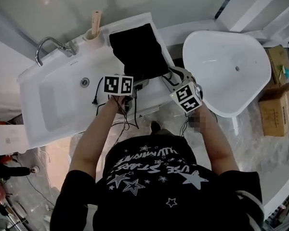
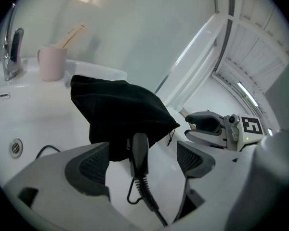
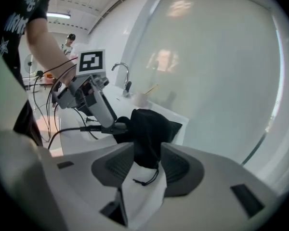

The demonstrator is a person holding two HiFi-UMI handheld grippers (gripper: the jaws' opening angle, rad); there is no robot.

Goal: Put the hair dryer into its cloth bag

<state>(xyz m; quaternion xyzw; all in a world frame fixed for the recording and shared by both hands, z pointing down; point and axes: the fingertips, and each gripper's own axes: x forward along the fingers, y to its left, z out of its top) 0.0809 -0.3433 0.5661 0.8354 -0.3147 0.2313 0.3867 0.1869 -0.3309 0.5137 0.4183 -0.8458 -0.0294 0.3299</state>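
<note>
- Bathroom setup: white sink counter (image 1: 48, 109) with a faucet (image 2: 12, 52) and a pink cup (image 2: 53, 64) at the back, and a freestanding tub (image 1: 226, 66) off to the side.
- The black cloth bag (image 2: 120, 114) lies on the counter's right end. The hair dryer's body looks to be inside already, but the handle (image 2: 139, 150) pokes out of the mouth and the cord (image 2: 144, 196) trails over the counter.
- Left gripper (image 2: 144, 162): jaws wide apart, one either side of the handle, neither pad touching it.
- Right gripper (image 3: 147, 165): jaws also apart and holding nothing. The bag's lower corner and the drawstring (image 3: 147, 179) sit in the gap, and I don't think the pads are pressing.
- So I'd say it's mostly done, with handle and cord left to stuff in.
- My tip: pinch the bag's hem with the right and hold the mouth open, then push the handle in with the left by its thick part, not the strain relief.
- Feed the cord in as loops afterwards so it doesn't drag the dryer back out.
</note>
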